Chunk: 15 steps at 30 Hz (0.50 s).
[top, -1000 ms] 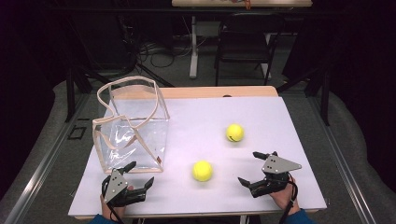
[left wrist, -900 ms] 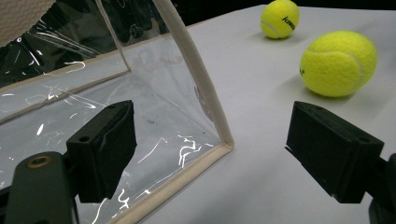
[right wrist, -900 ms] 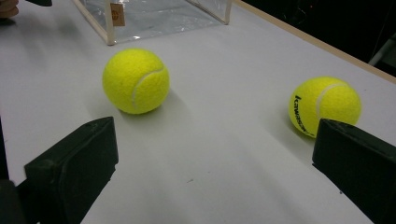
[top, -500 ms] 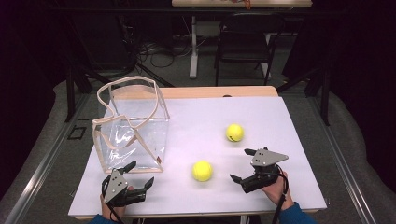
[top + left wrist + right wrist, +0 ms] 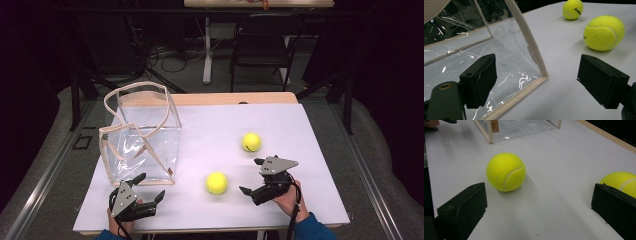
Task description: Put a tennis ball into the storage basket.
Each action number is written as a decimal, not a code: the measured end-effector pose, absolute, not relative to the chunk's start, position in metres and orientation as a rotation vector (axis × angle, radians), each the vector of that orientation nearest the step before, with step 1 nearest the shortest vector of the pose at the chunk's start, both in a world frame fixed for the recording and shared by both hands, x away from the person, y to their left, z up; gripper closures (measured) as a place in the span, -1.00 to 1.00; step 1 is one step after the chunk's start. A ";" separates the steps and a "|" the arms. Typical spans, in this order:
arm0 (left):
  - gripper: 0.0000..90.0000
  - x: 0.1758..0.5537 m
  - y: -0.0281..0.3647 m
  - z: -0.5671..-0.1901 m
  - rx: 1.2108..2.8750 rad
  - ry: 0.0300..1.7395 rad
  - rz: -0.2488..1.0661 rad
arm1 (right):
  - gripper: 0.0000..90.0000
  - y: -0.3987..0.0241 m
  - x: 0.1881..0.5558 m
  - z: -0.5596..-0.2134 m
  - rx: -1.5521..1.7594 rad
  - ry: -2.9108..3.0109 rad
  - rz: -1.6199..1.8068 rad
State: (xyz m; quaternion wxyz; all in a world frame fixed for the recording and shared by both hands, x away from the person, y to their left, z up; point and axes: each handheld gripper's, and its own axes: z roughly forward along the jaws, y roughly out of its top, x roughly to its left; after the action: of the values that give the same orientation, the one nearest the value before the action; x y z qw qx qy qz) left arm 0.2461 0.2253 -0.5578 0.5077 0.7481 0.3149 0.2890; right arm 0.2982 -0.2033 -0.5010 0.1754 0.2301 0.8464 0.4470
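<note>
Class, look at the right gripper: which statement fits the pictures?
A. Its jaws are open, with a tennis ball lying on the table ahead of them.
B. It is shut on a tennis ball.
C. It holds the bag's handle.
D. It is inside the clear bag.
A: the right gripper has its jaws spread apart, and the nearer tennis ball lies untouched on the table ahead of them.

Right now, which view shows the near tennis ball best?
The right gripper view: the near tennis ball sits large and sharp between the open right tongs, seam visible. The high view shows it small beside those tongs. The left gripper view shows it off to the side, past the clear bag.
</note>
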 end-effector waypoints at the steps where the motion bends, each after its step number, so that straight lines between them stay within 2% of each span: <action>1: -0.65 0.246 0.225 -0.558 1.803 0.759 0.696 | -1.00 -0.202 0.299 -0.500 0.656 2.399 1.270; 15: -0.65 0.246 0.226 -0.557 1.804 0.756 0.693 | -1.00 -0.181 0.310 -0.499 0.649 2.478 1.225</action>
State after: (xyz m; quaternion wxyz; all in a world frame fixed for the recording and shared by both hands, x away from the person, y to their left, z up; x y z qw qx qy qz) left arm 0.2461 0.2256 -0.5572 0.5084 0.7486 0.3137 0.2875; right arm 0.3102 -0.1813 -0.4992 0.1504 0.2259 0.8627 0.4266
